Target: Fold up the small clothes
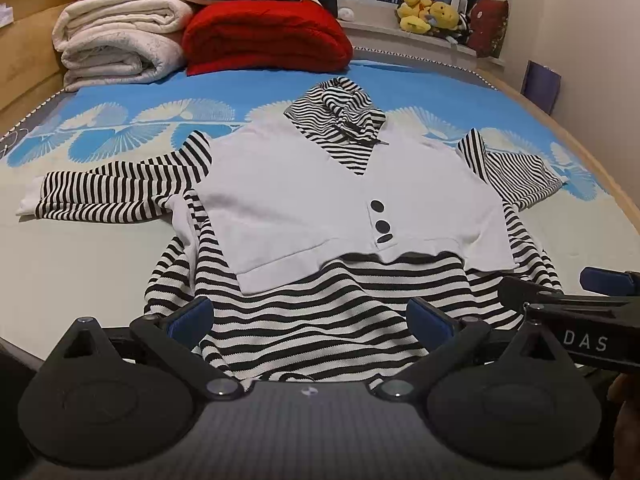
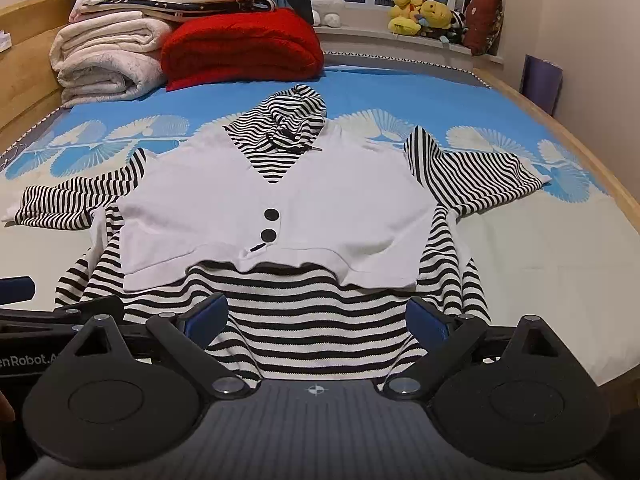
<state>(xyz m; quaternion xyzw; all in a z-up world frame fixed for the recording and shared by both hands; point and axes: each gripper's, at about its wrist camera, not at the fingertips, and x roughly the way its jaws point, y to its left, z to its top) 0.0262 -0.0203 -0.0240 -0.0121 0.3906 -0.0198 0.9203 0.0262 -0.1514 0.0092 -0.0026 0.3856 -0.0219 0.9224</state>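
Note:
A small black-and-white striped hooded top with a white vest front [image 1: 320, 196] lies spread flat on the bed, hood away from me, both sleeves out to the sides. It also shows in the right wrist view [image 2: 280, 200]. My left gripper [image 1: 312, 316] is open and empty, hovering over the striped hem near the bed's front edge. My right gripper [image 2: 318, 316] is open and empty over the same hem, just to the right of the left one. The right gripper shows at the right in the left wrist view [image 1: 568, 300].
A blue and white patterned bed sheet [image 1: 120, 120] covers the mattress. Rolled white quilts [image 1: 116, 44] and a red blanket [image 1: 264, 36] are stacked at the far left. Yellow plush toys [image 1: 428, 12] sit on the window sill. A wooden bed frame [image 1: 600, 184] runs along the right.

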